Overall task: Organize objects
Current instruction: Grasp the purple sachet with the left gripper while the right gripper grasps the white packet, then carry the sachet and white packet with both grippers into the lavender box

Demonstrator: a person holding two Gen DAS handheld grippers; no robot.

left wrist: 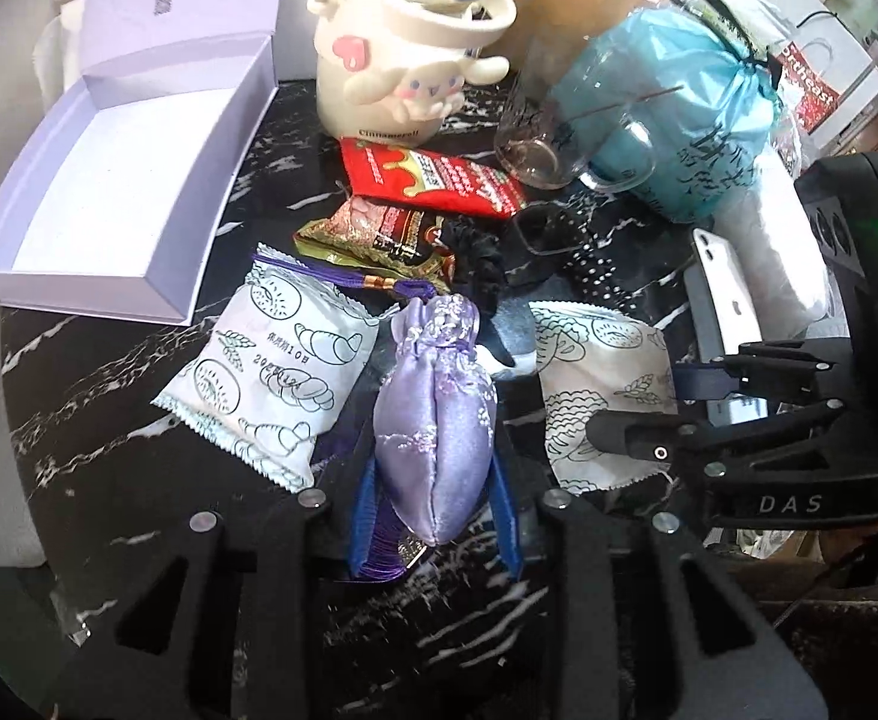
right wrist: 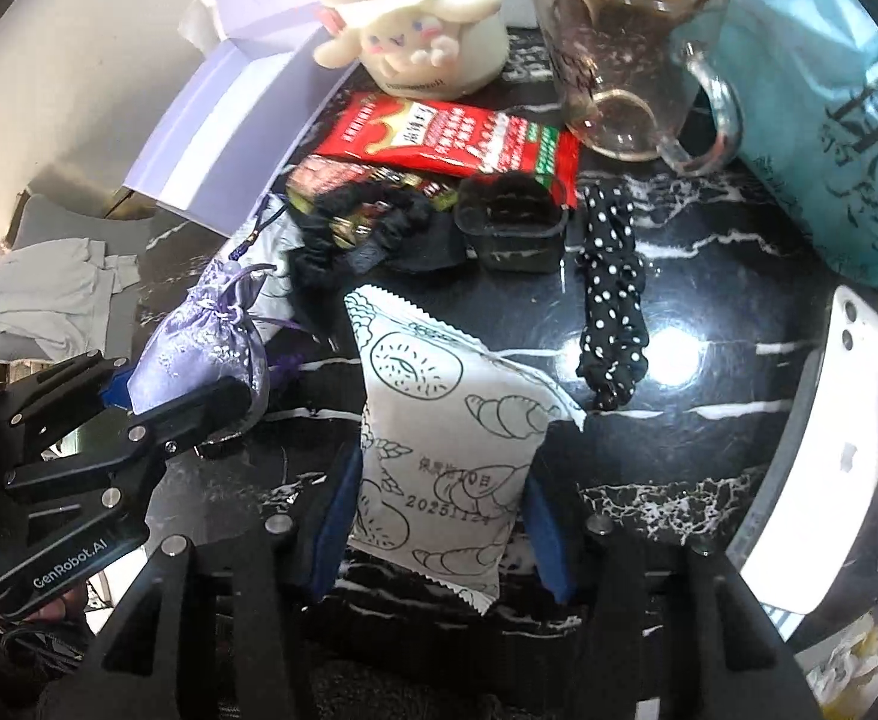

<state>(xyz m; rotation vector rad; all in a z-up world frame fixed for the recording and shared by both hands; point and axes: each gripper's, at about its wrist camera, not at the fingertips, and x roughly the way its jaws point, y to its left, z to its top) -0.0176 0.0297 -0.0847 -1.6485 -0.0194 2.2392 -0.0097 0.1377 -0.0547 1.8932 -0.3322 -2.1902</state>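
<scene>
My left gripper point(left wrist: 436, 516) is shut on a lilac satin pouch point(left wrist: 436, 420), its blue pads pressing both sides; the pouch also shows in the right wrist view point(right wrist: 205, 348) between the left gripper's fingers point(right wrist: 199, 408). My right gripper point(right wrist: 439, 510) is shut on a white snack packet printed with bread drawings point(right wrist: 439, 456); it also shows in the left wrist view point(left wrist: 601, 384) under the right gripper's fingers point(left wrist: 631, 432). A second such white packet point(left wrist: 271, 372) lies left of the pouch. An open lilac box point(left wrist: 115, 192) stands at far left.
On the black marble table point(right wrist: 709, 312): a red snack packet point(left wrist: 433, 177), a dark snack packet point(left wrist: 379, 234), black scrunchie point(right wrist: 349, 228), polka-dot scrunchie point(right wrist: 610, 300), small black cup point(right wrist: 514, 228), glass mug point(right wrist: 625, 60), cream character mug point(left wrist: 403, 42), blue bag point(left wrist: 673, 114), white phone point(right wrist: 823, 468).
</scene>
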